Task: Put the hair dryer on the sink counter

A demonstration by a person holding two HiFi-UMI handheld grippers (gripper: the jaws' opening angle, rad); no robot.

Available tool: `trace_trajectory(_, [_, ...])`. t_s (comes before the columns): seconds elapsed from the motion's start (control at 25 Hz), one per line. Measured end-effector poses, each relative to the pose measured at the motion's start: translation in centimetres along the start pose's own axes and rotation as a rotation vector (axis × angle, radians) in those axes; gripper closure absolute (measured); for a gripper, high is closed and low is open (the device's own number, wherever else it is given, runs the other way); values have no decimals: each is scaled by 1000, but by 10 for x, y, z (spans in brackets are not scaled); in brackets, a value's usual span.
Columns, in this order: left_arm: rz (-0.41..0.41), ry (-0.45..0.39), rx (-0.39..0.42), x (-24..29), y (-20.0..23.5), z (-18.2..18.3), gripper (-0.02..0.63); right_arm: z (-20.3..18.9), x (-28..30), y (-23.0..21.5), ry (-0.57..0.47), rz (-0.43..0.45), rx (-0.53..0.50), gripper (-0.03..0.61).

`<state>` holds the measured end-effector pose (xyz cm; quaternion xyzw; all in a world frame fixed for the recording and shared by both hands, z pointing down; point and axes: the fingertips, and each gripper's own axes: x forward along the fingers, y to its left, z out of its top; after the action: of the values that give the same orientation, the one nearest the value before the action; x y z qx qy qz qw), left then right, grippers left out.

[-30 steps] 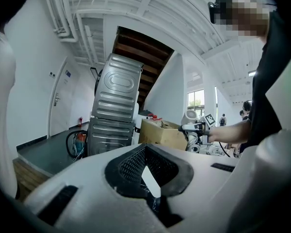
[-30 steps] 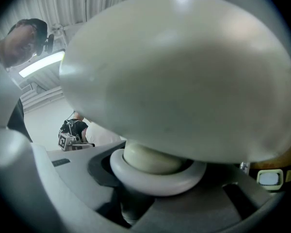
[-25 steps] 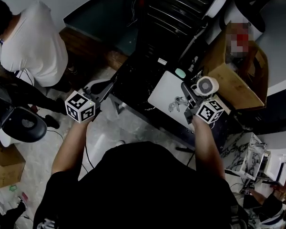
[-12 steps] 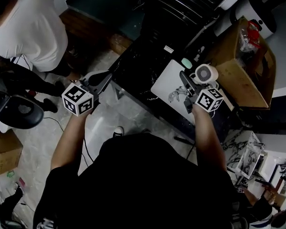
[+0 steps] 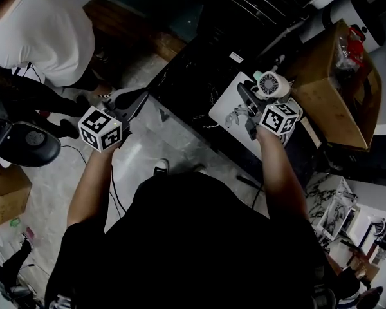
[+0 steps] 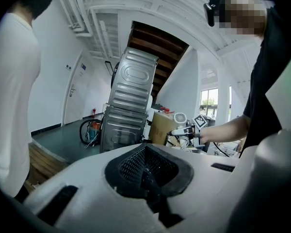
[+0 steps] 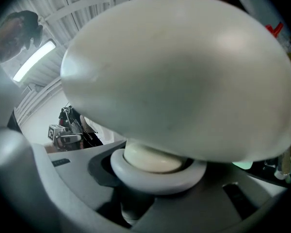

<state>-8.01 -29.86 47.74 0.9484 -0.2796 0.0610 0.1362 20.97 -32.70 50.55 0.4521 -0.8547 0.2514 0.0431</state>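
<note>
The white hair dryer (image 5: 272,84), its round rear grille facing up, hangs over the far side of the white sink basin (image 5: 226,103) set in the black counter (image 5: 190,85). My right gripper (image 5: 257,95) is shut on the dryer's handle. In the right gripper view the dryer's body (image 7: 174,76) fills the frame, with the handle (image 7: 153,159) between the jaws. My left gripper (image 5: 130,100) is shut on nothing and hovers over the floor, left of the counter. The left gripper view shows its closed jaws (image 6: 148,171) and the dryer (image 6: 180,118) far off.
A chrome faucet (image 5: 235,116) lies on the basin. A large cardboard box (image 5: 331,89) stands right of the sink. A person in a white shirt (image 5: 38,31) and a black chair (image 5: 26,147) are at the left. A dark metal appliance (image 6: 131,106) stands behind the counter.
My right gripper has carried the hair dryer farther over the sink counter, toward its back. The left gripper has stayed about where it was.
</note>
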Motion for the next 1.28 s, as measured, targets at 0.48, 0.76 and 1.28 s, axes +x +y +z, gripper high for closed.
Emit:
trace_trajectory(0.48, [42,24,-44,-9,24,-14,600,-38,55,-14,160,-17,-5,428])
trace_trajectory(0.76, [53,28,-49,-12,27,-18,600,-62,80,-32,249,-60,17,428])
trace_trajectory(1.28, [71,57,-81,-24,30,-33,600,-107,114,-60,415,-125,87,428])
